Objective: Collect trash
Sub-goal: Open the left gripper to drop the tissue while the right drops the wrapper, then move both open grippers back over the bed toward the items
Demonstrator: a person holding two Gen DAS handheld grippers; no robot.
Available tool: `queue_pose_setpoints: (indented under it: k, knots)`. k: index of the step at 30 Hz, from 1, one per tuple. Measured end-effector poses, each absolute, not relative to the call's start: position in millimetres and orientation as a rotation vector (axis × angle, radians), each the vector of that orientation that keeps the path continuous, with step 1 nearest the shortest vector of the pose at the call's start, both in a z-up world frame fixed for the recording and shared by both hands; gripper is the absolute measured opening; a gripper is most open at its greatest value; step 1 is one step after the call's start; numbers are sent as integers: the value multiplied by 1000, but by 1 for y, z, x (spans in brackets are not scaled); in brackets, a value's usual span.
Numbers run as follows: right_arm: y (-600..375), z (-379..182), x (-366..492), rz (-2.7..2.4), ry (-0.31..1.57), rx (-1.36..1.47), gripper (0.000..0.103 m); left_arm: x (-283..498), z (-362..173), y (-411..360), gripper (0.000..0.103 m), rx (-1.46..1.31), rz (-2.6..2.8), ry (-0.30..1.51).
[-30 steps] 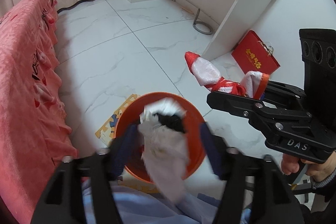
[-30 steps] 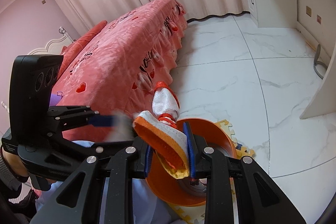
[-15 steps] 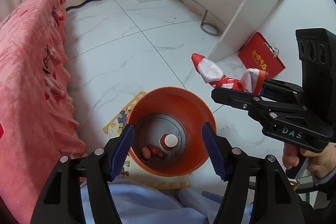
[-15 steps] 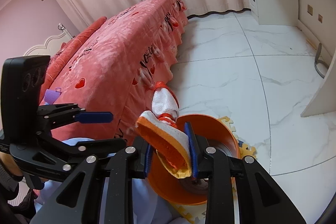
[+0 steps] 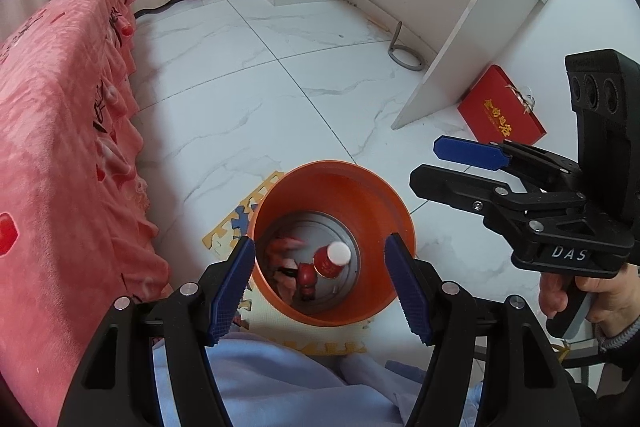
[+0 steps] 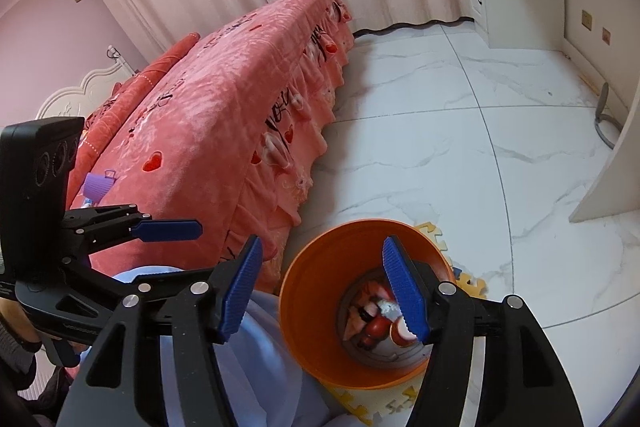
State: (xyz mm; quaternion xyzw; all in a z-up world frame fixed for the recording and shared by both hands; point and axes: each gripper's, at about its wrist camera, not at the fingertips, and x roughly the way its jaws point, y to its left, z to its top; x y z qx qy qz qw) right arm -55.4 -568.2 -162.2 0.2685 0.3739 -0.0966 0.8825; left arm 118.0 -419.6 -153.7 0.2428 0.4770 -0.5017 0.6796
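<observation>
Gone from the right gripper (image 6: 322, 285) is the red-and-white wrapper it pinched a second ago; its jaws have just been opening and now stand apart with nothing between them, above the bin. Beside the bin, a bed (image 6: 224, 99) under a red cover fills the left of both views, on a white marble floor (image 5: 248, 99). The orange bin (image 5: 396, 211) stands on a foam puzzle mat (image 5: 236, 223) and holds the trash: a red bottle with a white cap (image 5: 332, 261) and red-and-white wrappers (image 6: 370, 319). The left gripper (image 5: 320, 277) hangs over the bin, jaws apart and empty.
</observation>
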Motion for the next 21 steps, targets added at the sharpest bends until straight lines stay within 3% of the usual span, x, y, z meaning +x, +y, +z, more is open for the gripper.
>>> queue_pose_setpoints:
  k: [3, 13, 15, 18, 21]
  knots:
    - [-564, -154, -56, -192, 769, 553, 64, 118, -146, -411, 83, 534, -1104, 1037]
    - [-529, -118, -51, -102, 736, 517, 70, 121, -110, -366, 89, 471, -1025, 975]
    - [-519, -109, -48, -74, 735, 509, 77, 122, -105, -354, 89, 454, -1000, 973]
    - [-498, -95, -42, -16, 727, 493, 78, 122, -95, -332, 97, 424, -958, 963]
    - [-473, -82, -36, 41, 720, 466, 84, 120, -84, -304, 97, 389, -916, 940]
